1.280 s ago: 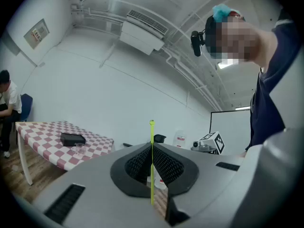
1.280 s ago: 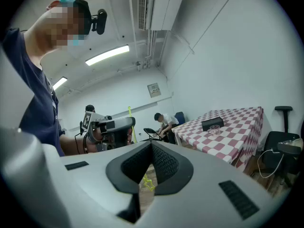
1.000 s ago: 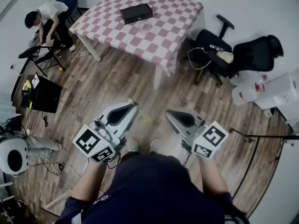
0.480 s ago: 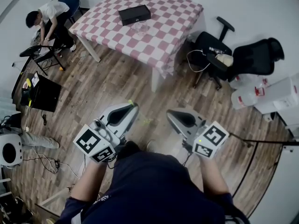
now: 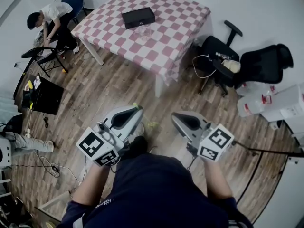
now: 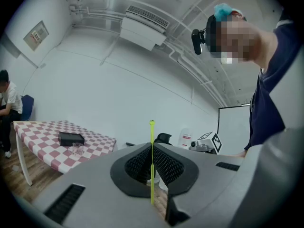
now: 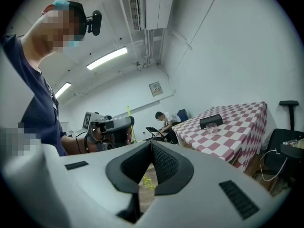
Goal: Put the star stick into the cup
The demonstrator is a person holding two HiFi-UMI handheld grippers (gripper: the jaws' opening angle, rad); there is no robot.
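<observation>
The thin yellow-green star stick (image 6: 152, 132) is clamped between the closed jaws of the left gripper (image 6: 152, 148), well short of the desk and above the wooden floor (image 5: 118, 84). It is seen as a slender straight rod with a small knob at its upper end. Its long axis is held close to upright, crossing the jaws, with the knob upward. A yellow-green star shape (image 7: 147, 182) is seen below, in line with the rod, so the star end appears to be pointed down at the floor. The jaws of the right gripper (image 7: 152, 145) are pressed together with nothing held. Both grippers are held side by side, apart. The clear glass cup (image 5: 144, 31) is stood on the red-and-white checked desk (image 5: 175, 18), just beside a flat black box (image 5: 137, 17).
</observation>
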